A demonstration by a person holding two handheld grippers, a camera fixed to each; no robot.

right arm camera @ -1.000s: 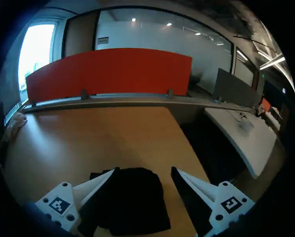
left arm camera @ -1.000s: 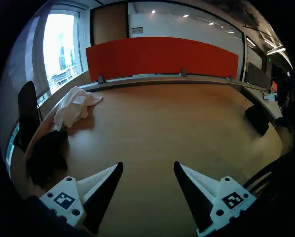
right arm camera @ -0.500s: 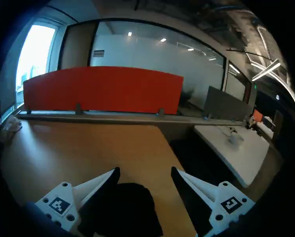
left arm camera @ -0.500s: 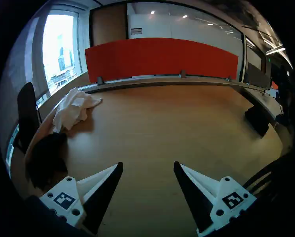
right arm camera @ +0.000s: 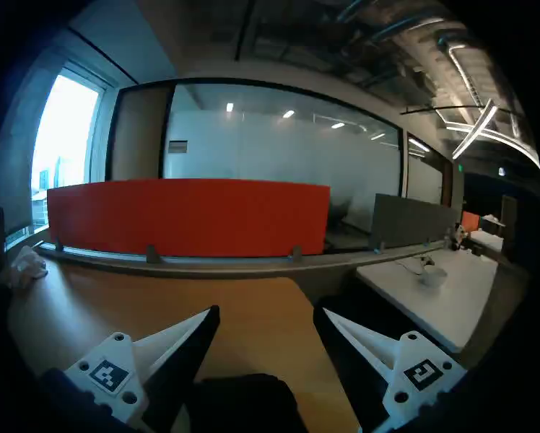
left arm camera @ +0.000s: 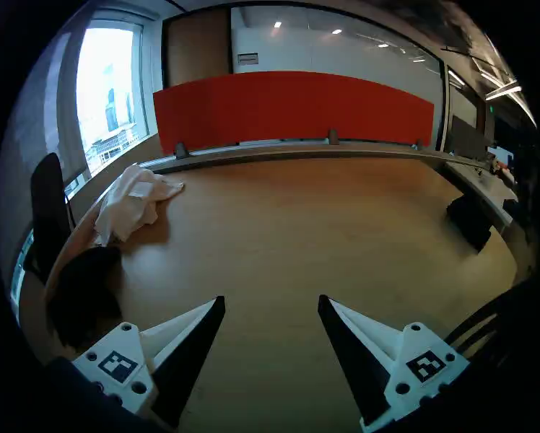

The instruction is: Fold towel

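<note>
white towel [left arm camera: 134,202] crumpled at far left edge of bench [left arm camera: 306,216], well apart from grippers. left gripper [left arm camera: 270,299] fingers apart, empty; right gripper [right arm camera: 265,310] same, over black cloth [right arm camera: 241,400]. towel likely soft, light, limp: pinch 2 adjacent corners.

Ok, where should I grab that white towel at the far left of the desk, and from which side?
Probably the loose corner poking out of the crumpled towel toward the middle of the desk. It looks flatter than the bunched heap, so the open left tool could come in low from that bare middle side and pinch it.
</note>
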